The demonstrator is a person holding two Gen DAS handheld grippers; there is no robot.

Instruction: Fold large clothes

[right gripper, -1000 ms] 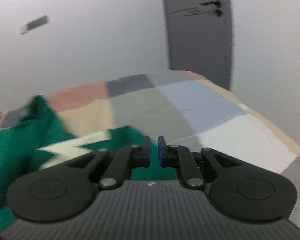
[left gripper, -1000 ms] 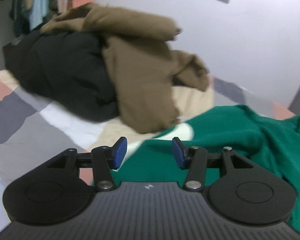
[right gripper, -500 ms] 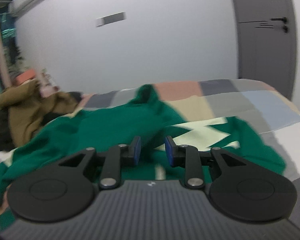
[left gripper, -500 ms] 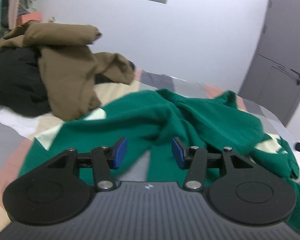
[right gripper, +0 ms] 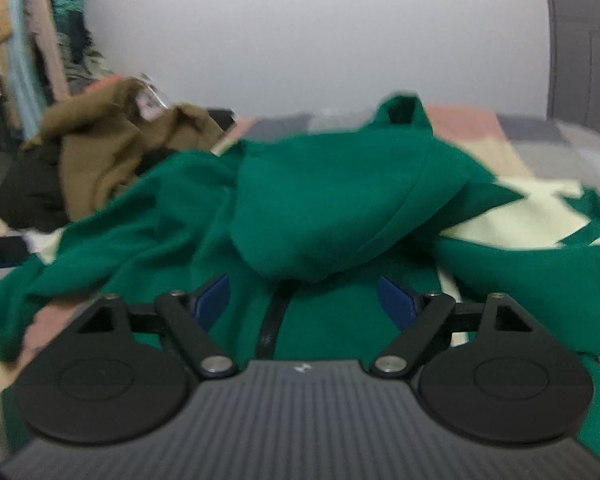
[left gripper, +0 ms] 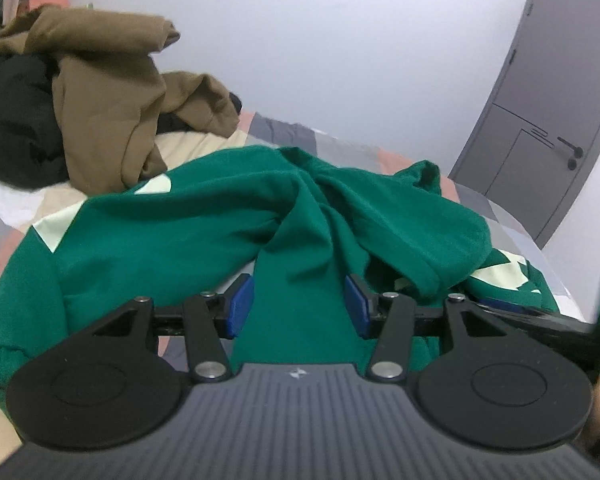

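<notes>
Hoodie (right gripper: pixel 340 216) lies crumpled just ahead of both claws, its zip running away from the right gripper (right gripper: pixel 305 300); nothing is pinched. Right jaws are opening; left gripper (left gripper: pixel 298 306) is half spread.

A crumpled green hoodie (left gripper: pixel 204 236) with cream patches lies on the bed.

The left gripper (left gripper: pixel 298 306) angles downward, its jaws parted about halfway. The right gripper (right gripper: pixel 306 300) also angles downward, its jaws opening wide.
</notes>
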